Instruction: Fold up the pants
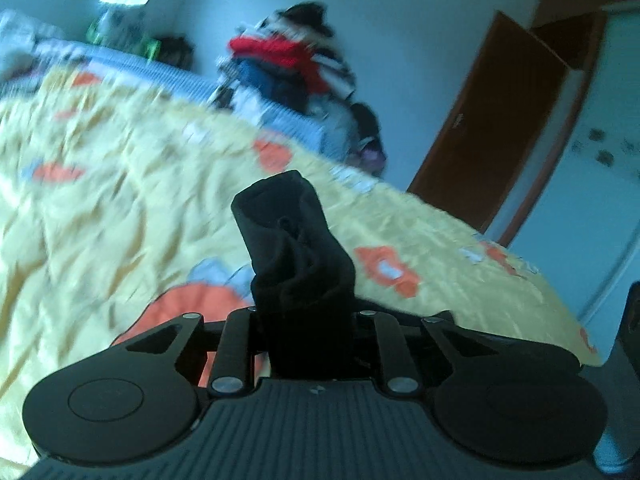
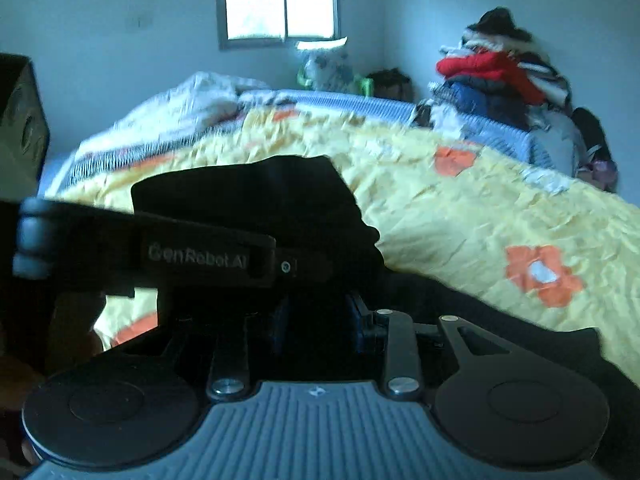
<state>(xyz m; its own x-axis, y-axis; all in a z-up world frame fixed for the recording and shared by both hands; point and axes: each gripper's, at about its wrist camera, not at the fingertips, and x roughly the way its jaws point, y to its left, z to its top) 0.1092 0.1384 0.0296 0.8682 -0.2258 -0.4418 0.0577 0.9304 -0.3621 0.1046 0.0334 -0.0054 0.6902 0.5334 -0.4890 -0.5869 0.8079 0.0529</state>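
Our left gripper (image 1: 304,316) is clamped on a bunch of black pants (image 1: 294,240) above the yellow bed (image 1: 100,168); our right gripper (image 2: 316,312) pinches them too. A thin, bunched grip could slip, spoiling the fold.

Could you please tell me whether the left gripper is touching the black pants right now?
Touching. The left wrist view shows the left gripper shut on a bunched end of the black pants, which sticks up between its fingers.

left claw (image 1: 304,320) clamping a bunched wad of black pants (image 1: 296,248), right claw (image 2: 316,316) pinching black cloth too, left claw body crossing close before the right
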